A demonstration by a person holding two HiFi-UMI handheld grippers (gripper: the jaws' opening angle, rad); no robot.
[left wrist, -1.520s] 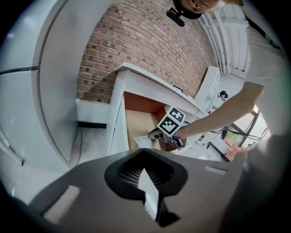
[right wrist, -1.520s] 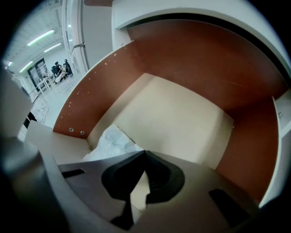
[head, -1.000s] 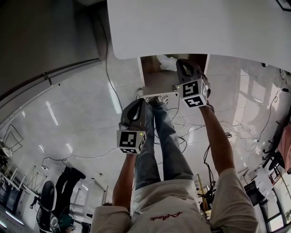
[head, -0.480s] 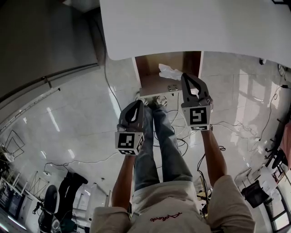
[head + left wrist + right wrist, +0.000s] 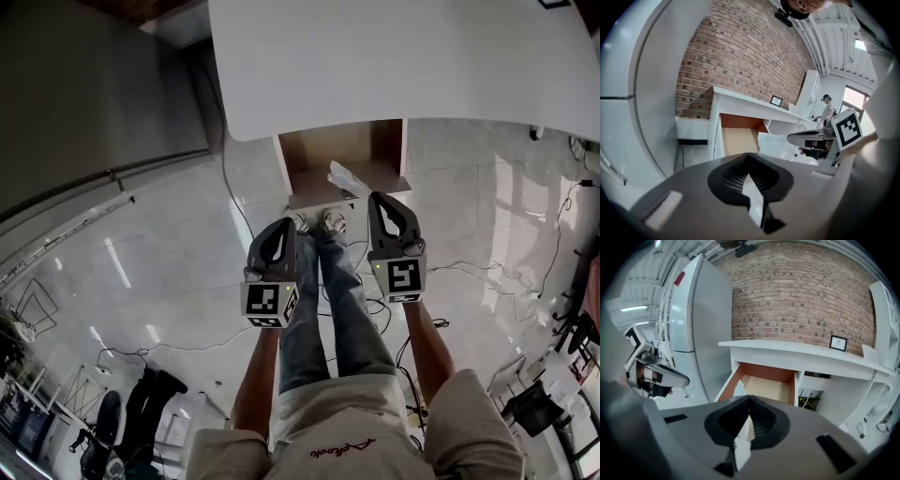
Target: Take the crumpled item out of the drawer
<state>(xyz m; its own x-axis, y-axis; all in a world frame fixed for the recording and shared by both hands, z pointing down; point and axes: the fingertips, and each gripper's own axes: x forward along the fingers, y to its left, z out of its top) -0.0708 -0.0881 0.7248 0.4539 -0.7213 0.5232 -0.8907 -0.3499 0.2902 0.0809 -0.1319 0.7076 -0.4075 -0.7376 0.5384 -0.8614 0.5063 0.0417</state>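
Observation:
The open wooden drawer (image 5: 284, 161) sticks out from under a white table (image 5: 403, 56). A crumpled white plastic item (image 5: 341, 175) hangs over the drawer's front part, at the tip of my right gripper (image 5: 374, 199), which is shut on it. From the left gripper view the crumpled item (image 5: 772, 142) spreads out from the right gripper (image 5: 791, 138), in front of the drawer (image 5: 736, 140). My left gripper (image 5: 280, 227) is shut on nothing, level with the right one and short of the drawer front. In the right gripper view the drawer (image 5: 768, 387) lies ahead, and the left gripper (image 5: 686, 380) shows at the left.
A tall grey fridge (image 5: 698, 333) stands left of the table against a brick wall (image 5: 801, 296). A small picture frame (image 5: 838, 342) sits on the tabletop. Cables (image 5: 375, 253) trail over the glossy floor near the person's legs (image 5: 328, 309). Another person (image 5: 827, 108) stands far off.
My right gripper has drawn back from deep in the drawer toward its front, bringing the crumpled item along. The left gripper has hardly moved.

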